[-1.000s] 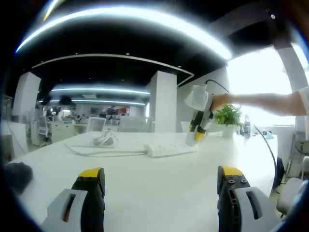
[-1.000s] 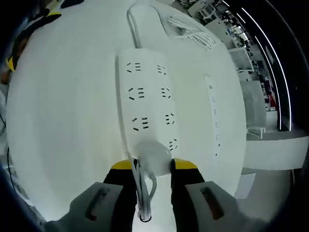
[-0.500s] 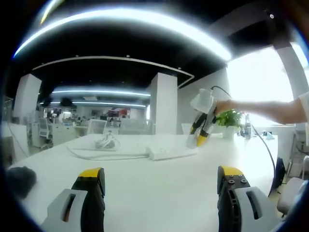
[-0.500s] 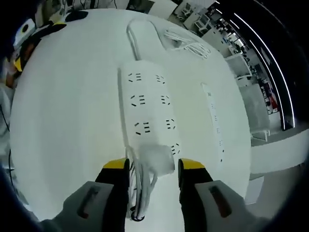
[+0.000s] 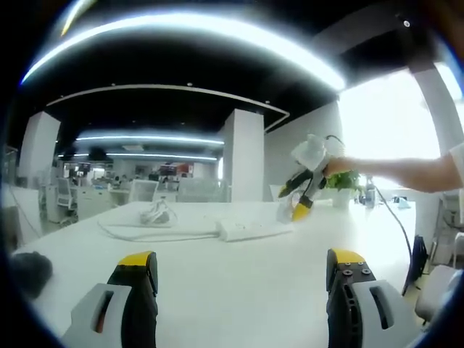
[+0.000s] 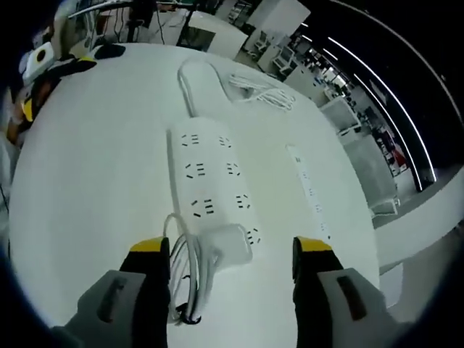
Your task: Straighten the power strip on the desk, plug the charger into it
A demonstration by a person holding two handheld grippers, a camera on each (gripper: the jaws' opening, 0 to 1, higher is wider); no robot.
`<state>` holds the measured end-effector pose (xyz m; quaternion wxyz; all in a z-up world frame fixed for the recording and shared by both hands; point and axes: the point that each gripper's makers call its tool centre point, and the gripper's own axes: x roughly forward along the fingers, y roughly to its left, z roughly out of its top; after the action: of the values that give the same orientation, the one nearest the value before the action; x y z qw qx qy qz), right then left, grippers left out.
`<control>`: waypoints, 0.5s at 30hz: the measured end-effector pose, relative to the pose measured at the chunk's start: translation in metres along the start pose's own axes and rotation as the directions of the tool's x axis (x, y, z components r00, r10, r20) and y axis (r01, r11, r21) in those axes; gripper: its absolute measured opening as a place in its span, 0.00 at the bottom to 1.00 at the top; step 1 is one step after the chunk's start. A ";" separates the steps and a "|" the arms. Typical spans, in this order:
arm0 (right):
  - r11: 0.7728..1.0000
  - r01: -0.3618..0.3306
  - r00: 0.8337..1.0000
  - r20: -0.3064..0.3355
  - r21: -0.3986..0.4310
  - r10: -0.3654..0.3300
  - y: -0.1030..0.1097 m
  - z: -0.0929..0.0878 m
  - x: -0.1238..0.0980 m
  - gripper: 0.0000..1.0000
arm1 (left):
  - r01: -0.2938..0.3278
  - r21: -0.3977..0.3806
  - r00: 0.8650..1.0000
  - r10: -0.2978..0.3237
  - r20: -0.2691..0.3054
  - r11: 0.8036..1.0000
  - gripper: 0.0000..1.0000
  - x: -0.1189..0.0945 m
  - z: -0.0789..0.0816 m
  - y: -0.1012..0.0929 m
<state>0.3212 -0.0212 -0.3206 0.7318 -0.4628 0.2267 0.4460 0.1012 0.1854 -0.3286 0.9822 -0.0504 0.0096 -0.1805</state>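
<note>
Fingers of the right gripper [image 6: 228,250] released, charger [image 6: 221,243] apparently seated in the power strip [image 6: 210,185]; left gripper [image 5: 235,268] released too.

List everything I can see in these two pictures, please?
Power strip: one, white, lengthwise on the desk.
Charger: one, white, on the strip's near end, its cable looped beside it.
Cord bundle: one, white, beyond the strip.
Desk: one, white.
Potted plant: one, green, far desk edge.
Dark object: one, left desk edge, unclear.
Left gripper: grey and yellow, open.
Right gripper: open, above the charger.
Person's arm: one.
</note>
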 end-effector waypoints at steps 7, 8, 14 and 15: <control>0.999 0.040 0.999 0.034 0.009 -0.040 -0.007 -0.002 -0.002 0.78 | 0.007 0.006 1.000 -0.007 0.001 1.000 0.99 0.002 0.002 -0.004; 0.999 0.049 0.998 0.033 0.010 -0.049 -0.007 -0.002 -0.003 0.80 | 0.008 0.007 1.000 -0.008 0.001 1.000 0.99 0.002 0.002 -0.004; 0.996 0.086 0.991 0.097 0.028 -0.089 -0.015 0.001 -0.009 0.94 | 0.011 0.006 1.000 -0.011 0.002 1.000 0.99 0.003 0.003 -0.005; 0.995 0.090 0.990 0.104 0.034 -0.093 -0.016 0.001 -0.010 0.96 | 0.012 0.007 1.000 -0.012 0.002 1.000 0.99 0.003 0.003 -0.006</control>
<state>0.3300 -0.0272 -0.3050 0.7692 -0.4377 0.1729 0.4323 0.1018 0.1794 -0.3252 0.9813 -0.0471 0.0078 -0.1863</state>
